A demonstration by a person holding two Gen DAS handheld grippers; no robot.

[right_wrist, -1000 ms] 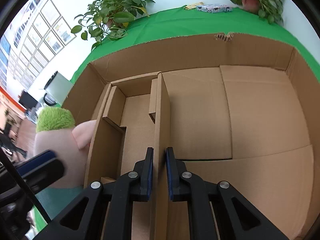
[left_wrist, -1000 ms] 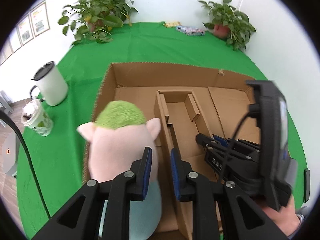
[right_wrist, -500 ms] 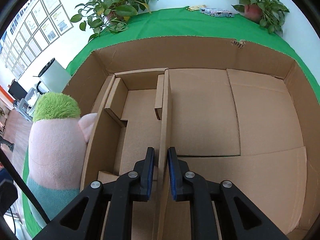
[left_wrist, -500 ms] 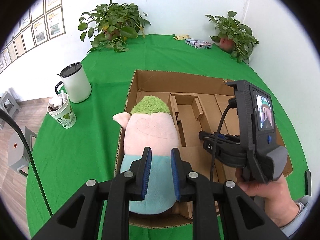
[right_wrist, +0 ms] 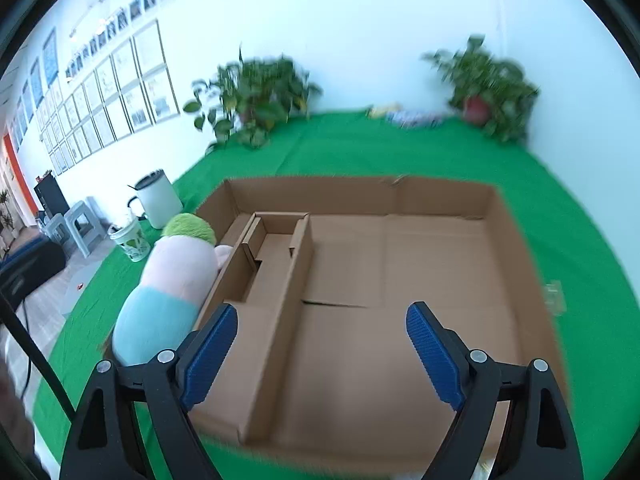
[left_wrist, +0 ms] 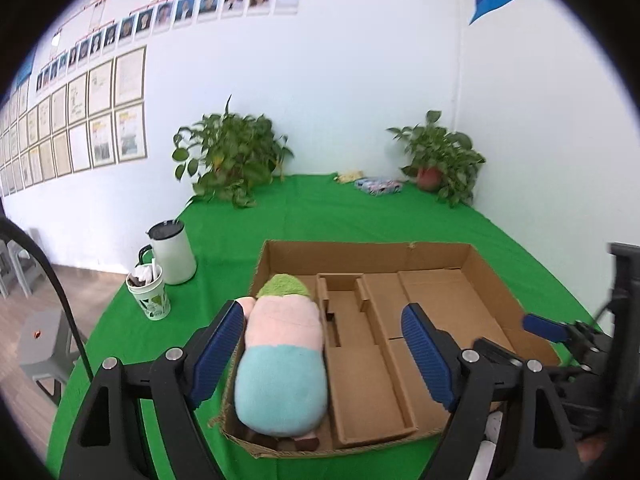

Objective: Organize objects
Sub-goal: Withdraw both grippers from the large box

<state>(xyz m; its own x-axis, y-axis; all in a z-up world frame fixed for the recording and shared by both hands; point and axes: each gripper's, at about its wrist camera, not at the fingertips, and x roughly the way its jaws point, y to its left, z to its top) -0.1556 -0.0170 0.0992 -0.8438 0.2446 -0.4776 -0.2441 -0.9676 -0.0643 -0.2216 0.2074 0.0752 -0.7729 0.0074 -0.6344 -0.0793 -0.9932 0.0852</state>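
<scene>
From the left wrist, the left gripper (left_wrist: 330, 350) is spread wide, holding nothing; the pink, green-tufted plush toy (left_wrist: 282, 356) lies just ahead in the partitioned brown cardboard box (left_wrist: 472, 276), leftmost compartment.

From the right wrist, the right gripper (right_wrist: 322, 354) gapes equally, empty above the box (right_wrist: 400, 276), plush toy (right_wrist: 170, 284) to its left.

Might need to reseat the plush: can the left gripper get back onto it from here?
Probably yes. The left gripper is open above the plush toy, which lies uncovered in the cardboard box's left compartment.

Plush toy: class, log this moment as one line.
plush toy: lying in cardboard box left compartment | left tool: open | right tool: open
</scene>
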